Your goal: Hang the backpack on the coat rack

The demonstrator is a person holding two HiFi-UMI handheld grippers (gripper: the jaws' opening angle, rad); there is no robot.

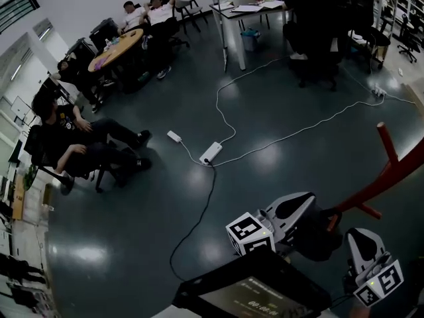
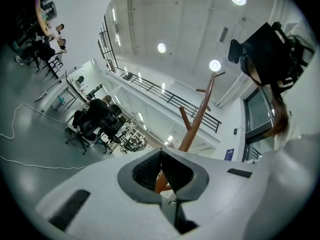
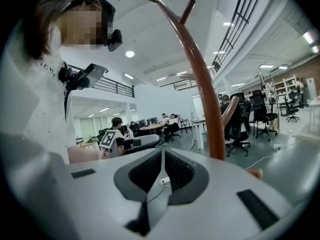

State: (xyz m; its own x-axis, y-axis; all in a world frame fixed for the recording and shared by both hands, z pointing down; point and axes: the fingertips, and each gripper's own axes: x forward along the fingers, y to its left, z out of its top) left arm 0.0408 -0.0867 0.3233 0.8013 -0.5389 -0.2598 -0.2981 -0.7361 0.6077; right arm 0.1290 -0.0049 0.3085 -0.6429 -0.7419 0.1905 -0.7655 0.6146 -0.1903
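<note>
The red-brown coat rack (image 1: 387, 172) stands at the right of the head view, with a peg pointing up. Its pole (image 2: 200, 115) shows past my left jaws, and its trunk (image 3: 207, 91) rises just right of my right jaws. A dark mass (image 1: 319, 238) lies on the floor by the rack's foot, between my grippers; I cannot tell whether it is the backpack. My left gripper (image 1: 310, 201) is shut with its pads (image 2: 172, 171) touching and nothing between them. My right gripper (image 1: 359, 233) is also shut and empty, and its pads (image 3: 175, 170) meet in a line.
A white power strip (image 1: 211, 153) and cables lie across the dark floor. People sit on chairs (image 1: 79, 148) at the left and by a round table (image 1: 116, 48) at the back. A desk (image 1: 245, 12) and office chairs (image 1: 315, 25) stand behind. A black screen device (image 1: 255, 287) sits below me.
</note>
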